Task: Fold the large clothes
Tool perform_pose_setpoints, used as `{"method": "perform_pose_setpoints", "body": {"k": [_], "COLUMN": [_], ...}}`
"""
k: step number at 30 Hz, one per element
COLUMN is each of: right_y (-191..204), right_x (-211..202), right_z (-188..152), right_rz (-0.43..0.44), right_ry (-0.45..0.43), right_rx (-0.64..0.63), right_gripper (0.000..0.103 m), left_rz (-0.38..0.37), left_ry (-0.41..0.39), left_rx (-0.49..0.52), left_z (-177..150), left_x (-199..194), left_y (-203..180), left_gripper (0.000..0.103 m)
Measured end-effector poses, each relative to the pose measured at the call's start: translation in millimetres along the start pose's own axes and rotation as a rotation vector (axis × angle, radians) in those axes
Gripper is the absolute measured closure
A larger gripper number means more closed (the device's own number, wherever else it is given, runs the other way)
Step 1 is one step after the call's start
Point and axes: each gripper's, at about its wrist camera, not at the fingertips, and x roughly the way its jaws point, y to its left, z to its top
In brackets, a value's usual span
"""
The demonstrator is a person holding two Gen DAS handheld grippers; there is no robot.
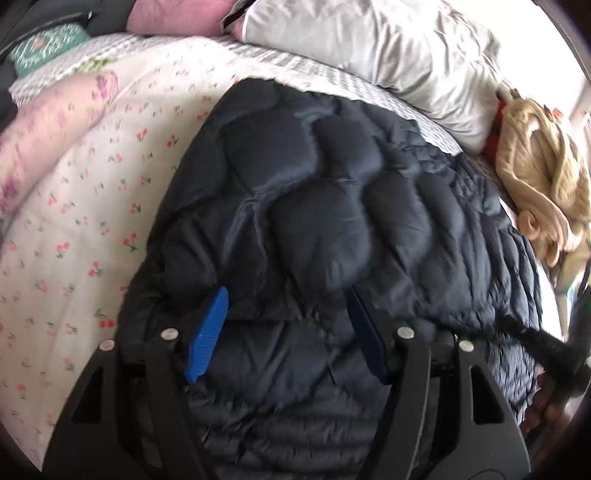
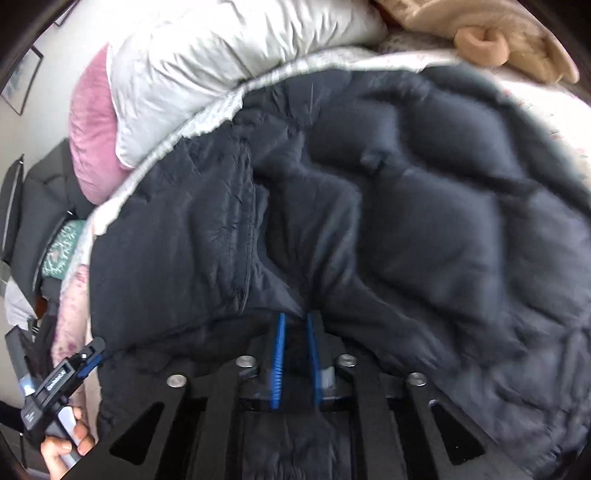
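**Right fingers pinch the jacket's near edge; left fingers spread over it**

Nearest the right wrist camera, the right gripper (image 2: 295, 321) has its fingers drawn almost together on a pleat of the dark puffer jacket (image 2: 369, 221), so it is grasping the fabric at the near edge. The left gripper (image 1: 286, 332) has its blue fingers (image 1: 208, 332) spread wide, released, with quilted fabric lying between and under them; whether they touch it cannot be told. In the right view that same gripper shows at lower left, beside the jacket's left border, in the person's hand (image 2: 64, 448).

The jacket lies on the bed (image 1: 74, 221), on the flowered sheet, stretching away from both grippers toward the pillows, its long axis running roughly near to far. A doubled layer already rests on top in the middle. The right gripper alone has hold, so the next fold probably carries the near edge forward, away from the person.

Beyond it lie a white pillow (image 1: 388, 48), a pink pillow (image 1: 177, 14) and a tan plush toy (image 1: 543, 166).
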Motion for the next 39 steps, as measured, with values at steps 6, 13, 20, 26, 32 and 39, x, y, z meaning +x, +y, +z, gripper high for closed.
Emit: {"method": "perform_pose_setpoints", "body": {"k": [6, 13, 20, 26, 32, 39], "right_y": [5.7, -22.0, -66.7, -103.3, -125.6, -133.6], "right_x": [-81.8, -161.0, -183.5, -181.2, -172.6, -186.2], "right_z": [-17.0, -60.9, -108.1, -122.1, -150.3, -164.9], "right_rz": [-0.027, -0.011, -0.021, 0.006, -0.036, -0.058], "right_ry": [-0.111, -0.189, -0.135, 0.000, 0.143, 0.134], "right_rx": [-0.097, -0.119, -0.138, -0.087, -0.098, -0.132], "right_gripper": [0.011, 0.010, 0.009, 0.009, 0.009, 0.009], "left_rz": [0.047, 0.149, 0.112, 0.058, -0.026, -0.076], "left_ry": [0.018, 0.061, 0.165, 0.290, 0.358, 0.354], "left_rx": [0.073, 0.168, 0.096, 0.017, -0.060, -0.002], "left_z": [-23.0, -64.3, -108.5, -131.9, -143.3, -158.7], "left_x": [-41.2, -87.4, -101.2, -90.1, -84.8, -78.8], "left_y": [-3.6, 9.0, 49.4, 86.3, 115.9, 119.6], "left_gripper": [0.015, 0.002, 0.001, 0.001, 0.001, 0.001]}}
